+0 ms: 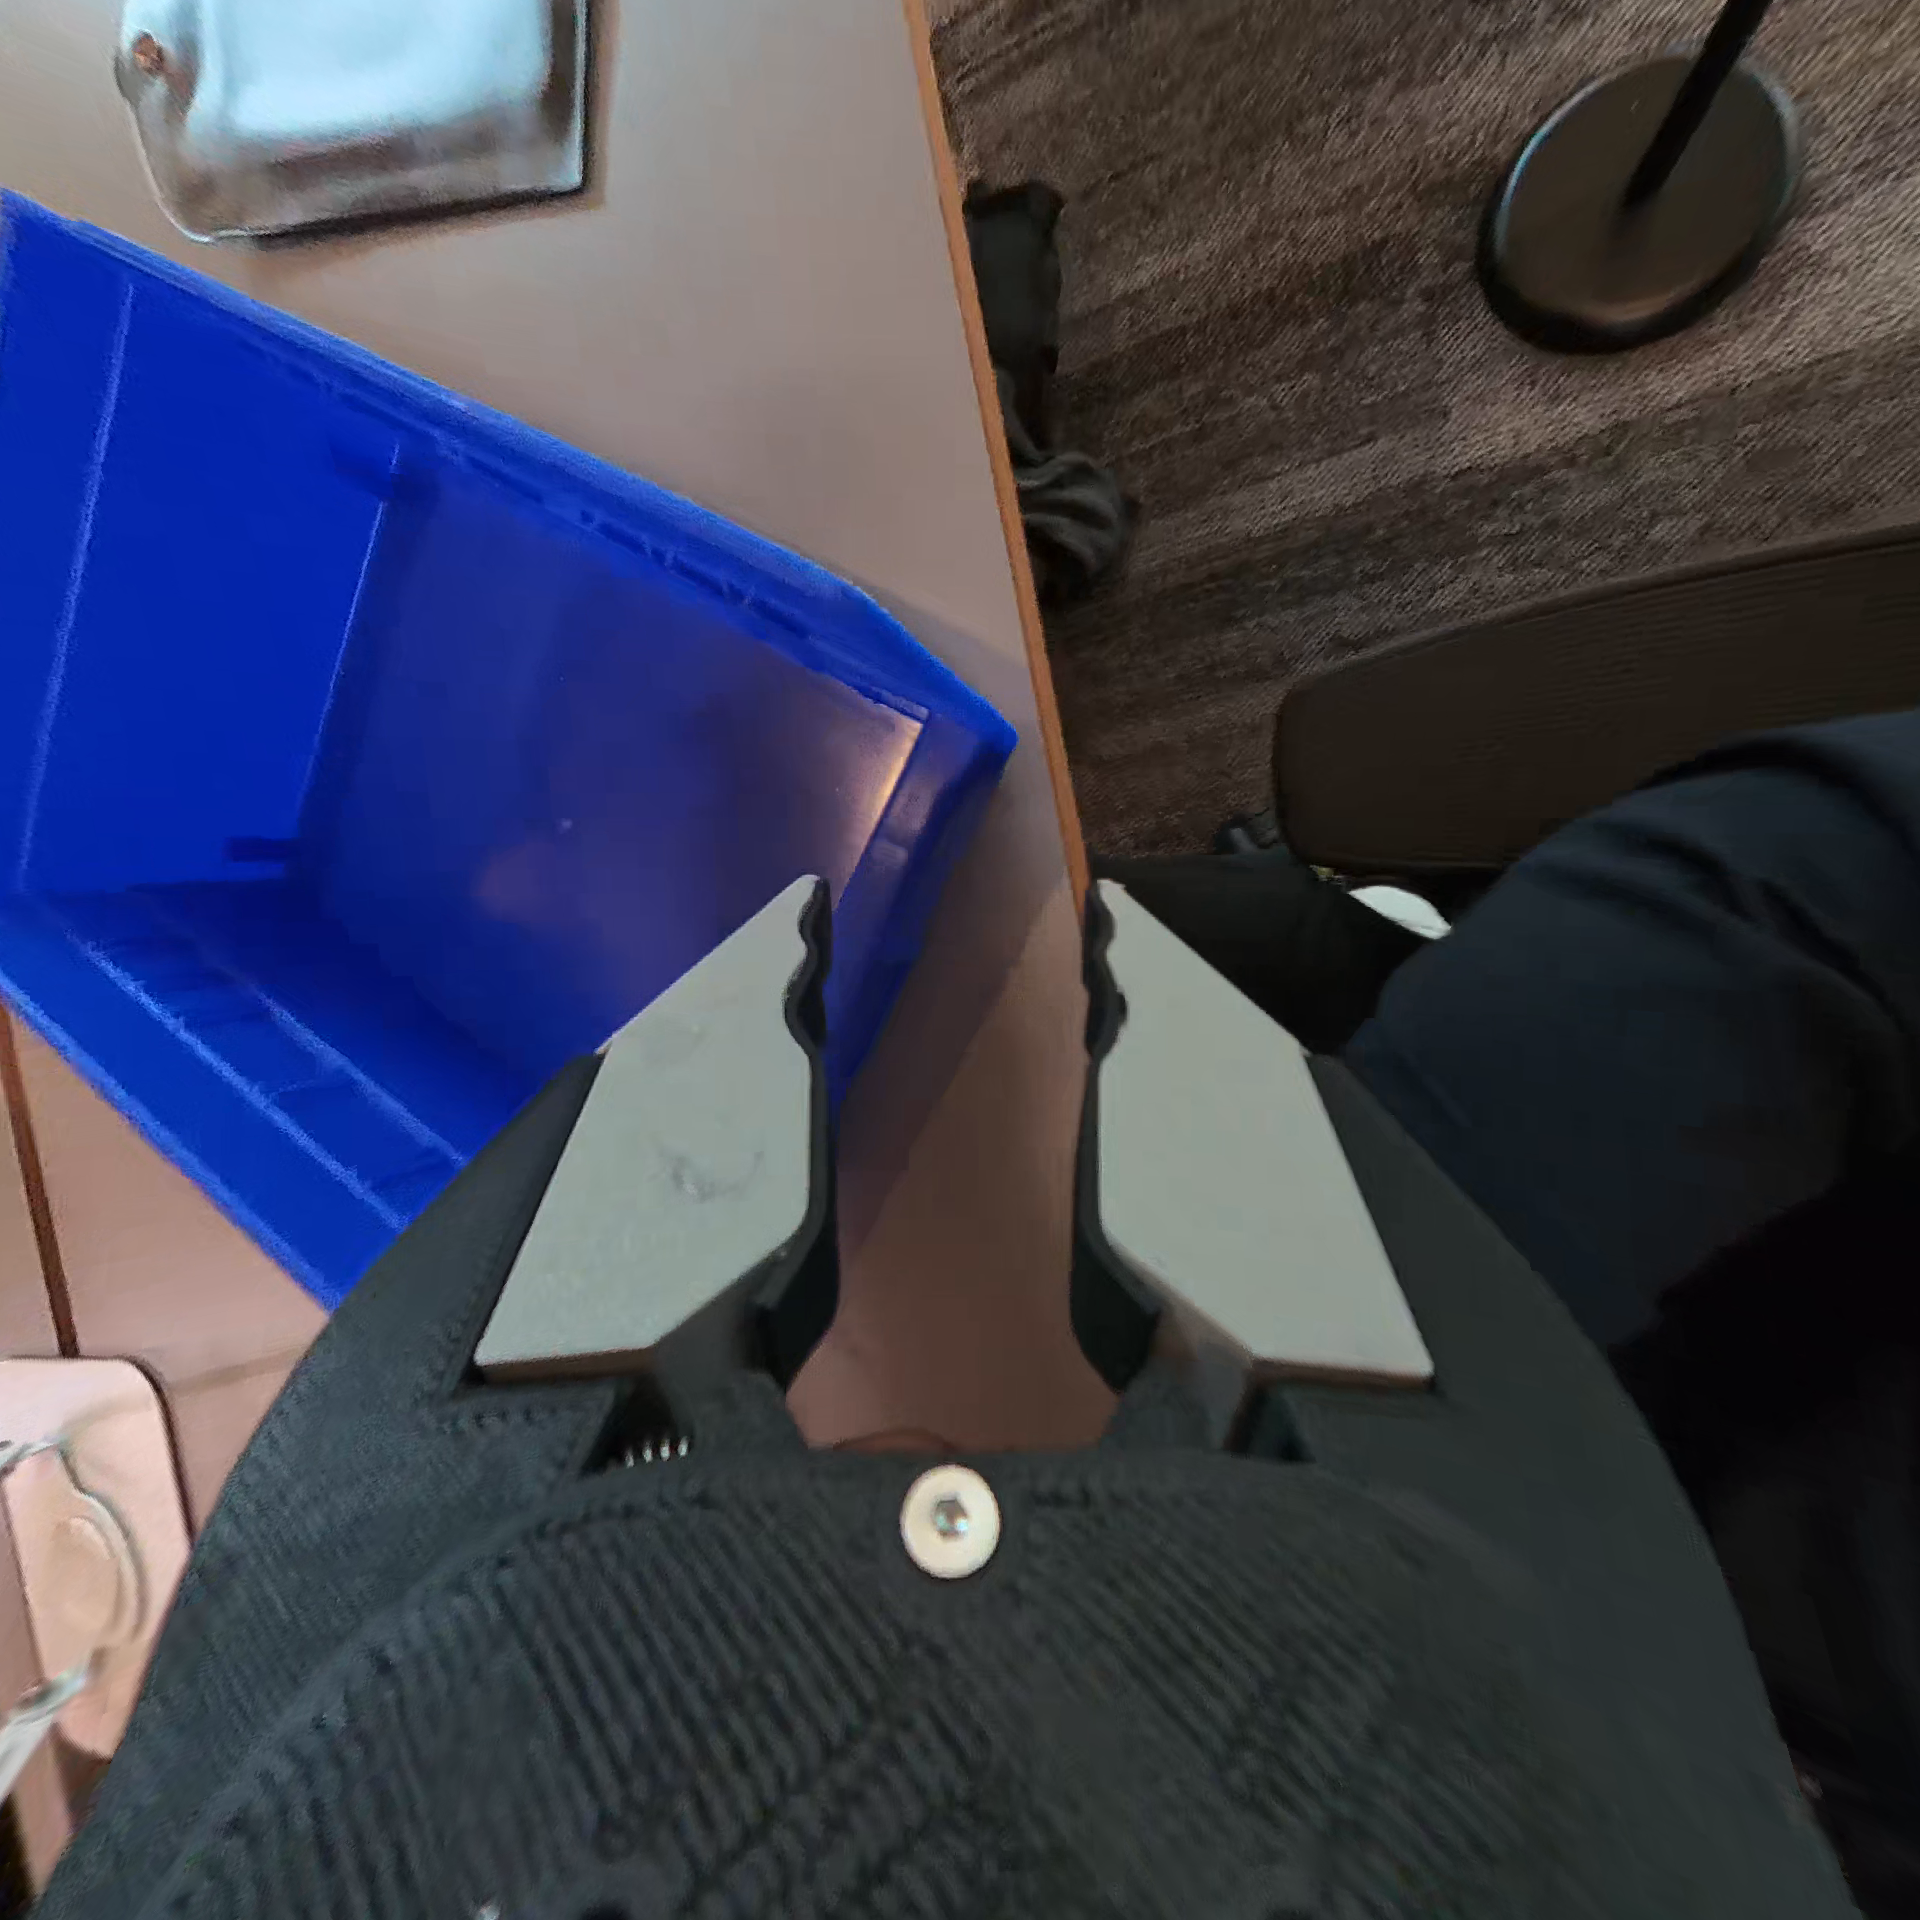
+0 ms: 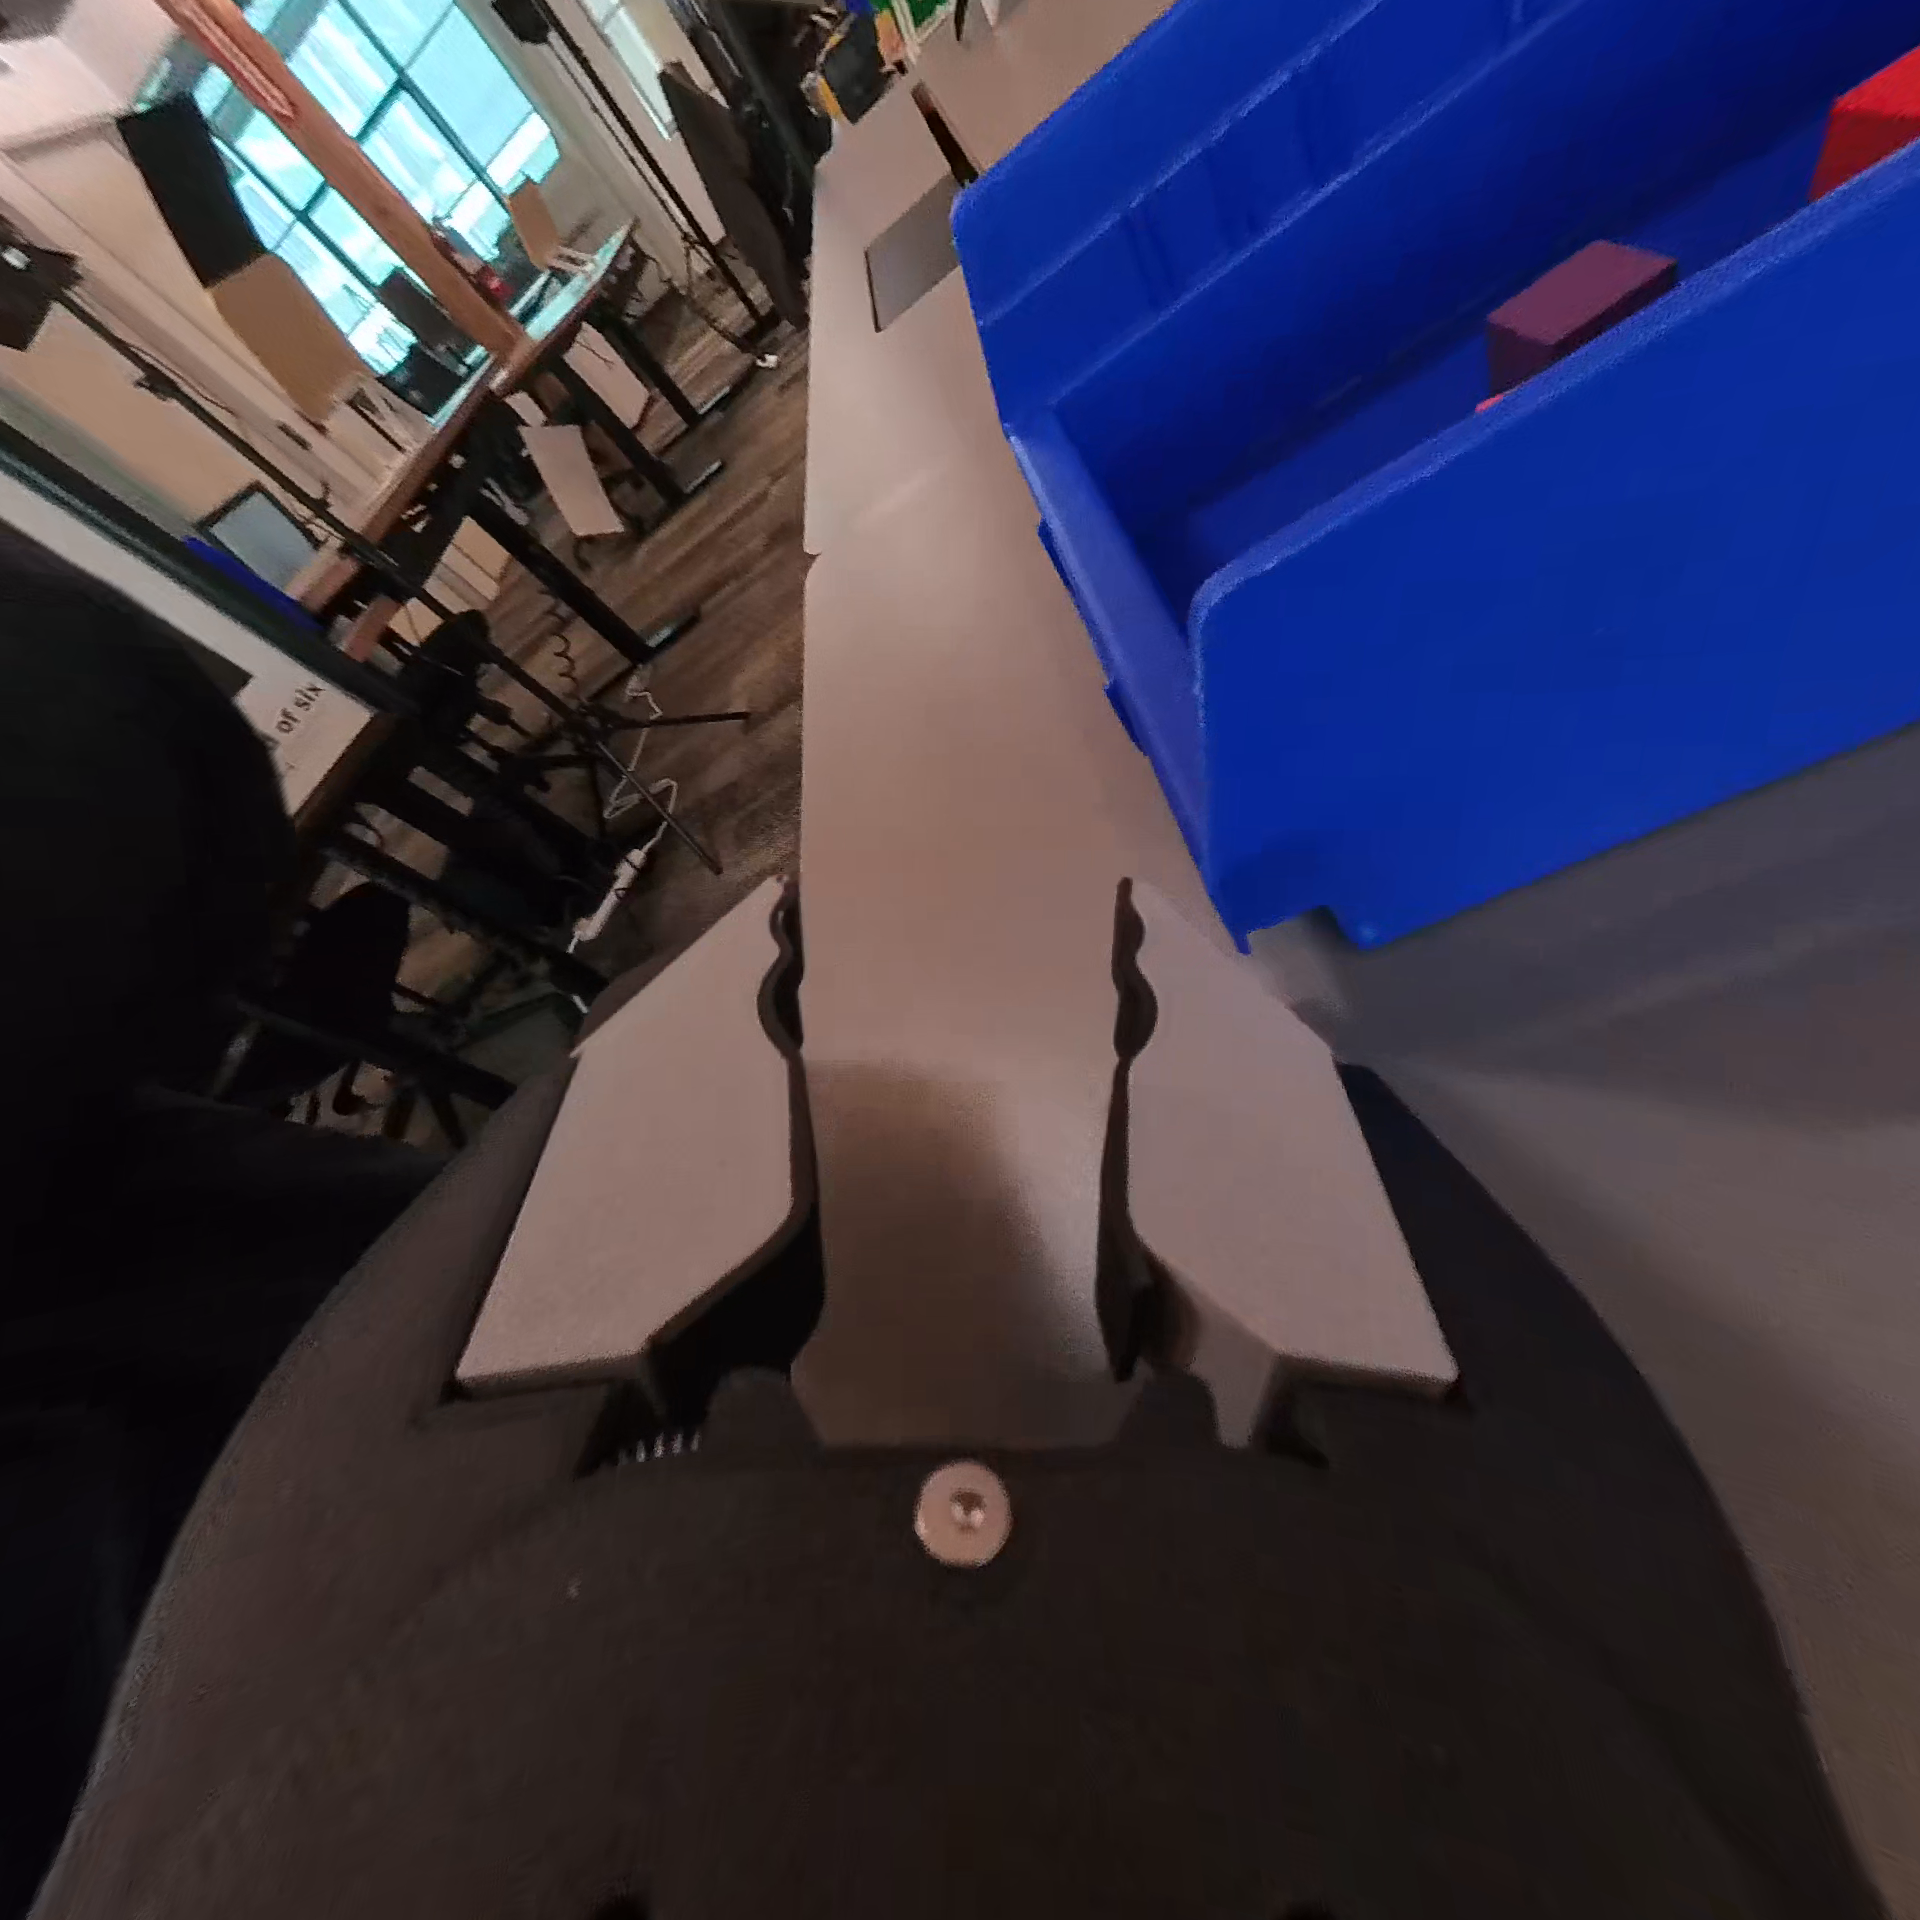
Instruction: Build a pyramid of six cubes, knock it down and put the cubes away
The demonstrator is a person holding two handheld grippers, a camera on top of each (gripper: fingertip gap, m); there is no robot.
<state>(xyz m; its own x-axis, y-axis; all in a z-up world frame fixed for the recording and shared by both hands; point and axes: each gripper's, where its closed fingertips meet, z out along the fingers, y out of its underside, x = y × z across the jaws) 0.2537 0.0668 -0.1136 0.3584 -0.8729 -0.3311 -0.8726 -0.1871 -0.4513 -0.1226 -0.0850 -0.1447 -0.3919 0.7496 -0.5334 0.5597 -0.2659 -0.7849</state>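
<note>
A purple cube [image 2: 1579,312] and a red cube [image 2: 1875,135] lie inside the blue bin [image 2: 1538,665], ahead and to the right of my right gripper [image 2: 951,904], whose jaws stand wide apart with nothing between them. A sliver of pink shows just past the near wall, too small for me to name. I see no pyramid and no cube on the grey table [image 2: 935,727] ahead, so I judge either that building has not begun or that the putting-away is nearly finished; the frames do not settle which.

My left gripper [image 1: 951,914], likewise spread wide and empty, hangs over the table's edge [image 1: 997,436], with a blue bin [image 1: 436,727] ahead to its left that shows no cubes in the part I can see.

If cubes are to come out, I would bring the right gripper over the bin's near wall, come down on the purple cube with the fingers square to two opposite faces, and close gently, keeping clear of the wall. A chair [image 1: 1558,707] and carpet [image 1: 1299,364] lie right of the left gripper.
</note>
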